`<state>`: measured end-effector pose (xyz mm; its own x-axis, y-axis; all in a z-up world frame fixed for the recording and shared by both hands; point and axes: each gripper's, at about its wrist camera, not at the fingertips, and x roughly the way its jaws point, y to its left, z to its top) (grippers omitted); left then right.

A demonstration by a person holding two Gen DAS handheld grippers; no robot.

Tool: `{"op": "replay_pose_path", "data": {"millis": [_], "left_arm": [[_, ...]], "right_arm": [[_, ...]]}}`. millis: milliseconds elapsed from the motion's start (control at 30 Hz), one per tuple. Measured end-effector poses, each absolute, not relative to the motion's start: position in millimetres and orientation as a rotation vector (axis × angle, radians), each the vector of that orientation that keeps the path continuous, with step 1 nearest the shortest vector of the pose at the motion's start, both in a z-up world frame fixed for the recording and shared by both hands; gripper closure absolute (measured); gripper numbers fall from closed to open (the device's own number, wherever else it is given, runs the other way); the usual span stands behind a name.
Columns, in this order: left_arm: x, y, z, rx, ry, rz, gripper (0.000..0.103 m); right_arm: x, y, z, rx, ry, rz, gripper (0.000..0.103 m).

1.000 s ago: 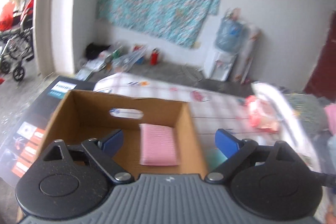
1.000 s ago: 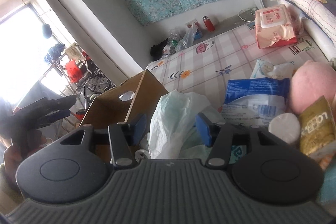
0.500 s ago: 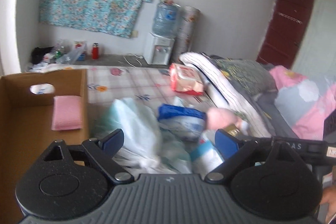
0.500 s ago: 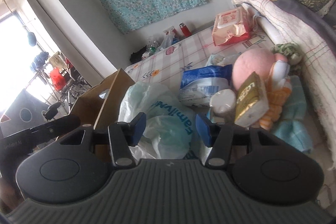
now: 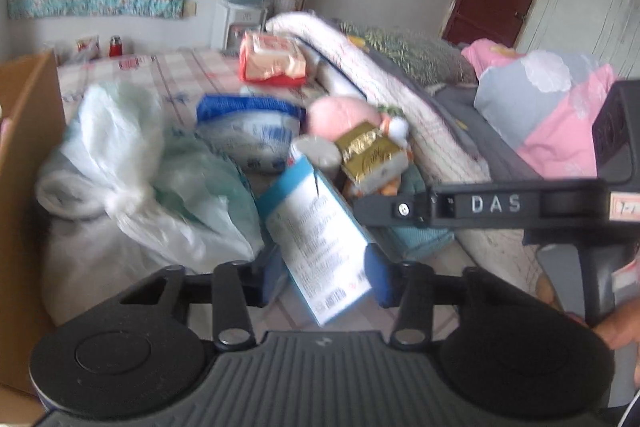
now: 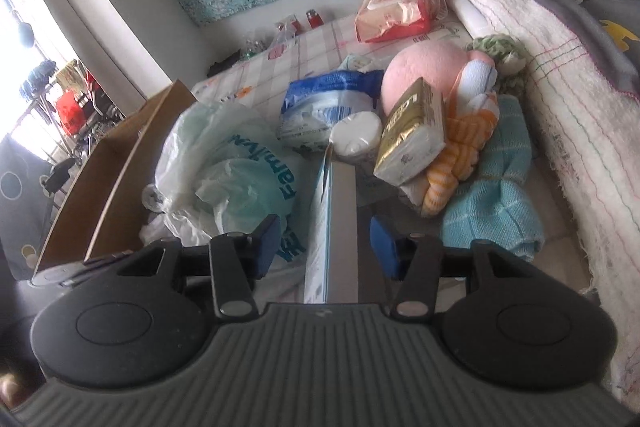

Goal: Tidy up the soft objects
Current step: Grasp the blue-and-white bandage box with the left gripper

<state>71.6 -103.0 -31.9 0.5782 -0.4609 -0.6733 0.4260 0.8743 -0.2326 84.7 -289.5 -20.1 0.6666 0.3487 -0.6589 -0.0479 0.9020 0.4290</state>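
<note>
A long blue and white box (image 5: 316, 235) leans upright at the front of a pile of soft things on the bed. My left gripper (image 5: 326, 273) has its jaws closing on it, and the pads meet its two long edges. From the right, my right gripper (image 6: 324, 247) sees the same box (image 6: 338, 211) edge-on between its fingers. Those jaws are closing slightly, with a gap on each side. In the left wrist view the right gripper (image 5: 362, 207) comes in from the right with its tip beside the box. The open cardboard box (image 5: 24, 147) stands at the left.
The pile holds a pale plastic bag (image 6: 224, 167), a blue packet (image 6: 320, 107), a pink plush (image 6: 424, 71), a gold packet (image 6: 412, 131) and a teal knitted cloth (image 6: 496, 187). A red wipes pack (image 6: 394, 11) lies farther back. A rolled quilt (image 6: 560, 67) walls off the right.
The left gripper swung right from over the cardboard box to the pile, dropped, and narrowed its jaws around the blue and white box. The right gripper moved in closer and lower.
</note>
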Motion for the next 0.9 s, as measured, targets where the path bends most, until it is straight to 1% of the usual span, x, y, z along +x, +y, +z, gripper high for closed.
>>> {"op": "replay_pose_path", "data": {"millis": [33, 67, 200, 267, 333, 367, 400, 433, 500, 633, 800, 900], "left_arm": [[73, -104, -39, -0.051, 0.817, -0.521, 0.066], [73, -105, -45, -0.058, 0.828, -0.523, 0.066], [77, -105, -61, -0.100, 0.870, -0.543, 0.064], [80, -105, -66, -0.114, 0.890, -0.558, 0.057], [83, -104, -69, -0.135, 0.907, -0.575, 0.042], [86, -106, -70, -0.142, 0.914, -0.586, 0.039], [87, -107, -71, -0.145, 0.921, -0.598, 0.033], [89, -109, -72, -0.141, 0.930, -0.606, 0.029], [93, -115, -74, -0.119, 0.942, -0.604, 0.025], [101, -125, -81, -0.094, 0.976, -0.586, 0.022], [112, -131, -87, -0.140, 1.006, -0.568, 0.019], [116, -132, -88, -0.159, 1.005, -0.562, 0.020]], "right_arm": [[87, -288, -23, 0.393, 0.825, 0.233, 0.057], [89, -286, -26, 0.388, 0.834, 0.235, 0.058], [98, -285, -38, 0.395, 0.873, 0.240, 0.065], [101, -286, -42, 0.404, 0.887, 0.243, 0.068], [104, -287, -45, 0.411, 0.896, 0.243, 0.074], [104, -288, -46, 0.418, 0.900, 0.245, 0.075], [106, -290, -47, 0.428, 0.907, 0.248, 0.078], [107, -292, -49, 0.440, 0.914, 0.250, 0.079], [108, -296, -53, 0.475, 0.928, 0.261, 0.080], [110, -302, -57, 0.526, 0.947, 0.280, 0.081], [111, -303, -60, 0.550, 0.972, 0.301, 0.081], [113, -302, -61, 0.546, 0.980, 0.309, 0.081]]}}
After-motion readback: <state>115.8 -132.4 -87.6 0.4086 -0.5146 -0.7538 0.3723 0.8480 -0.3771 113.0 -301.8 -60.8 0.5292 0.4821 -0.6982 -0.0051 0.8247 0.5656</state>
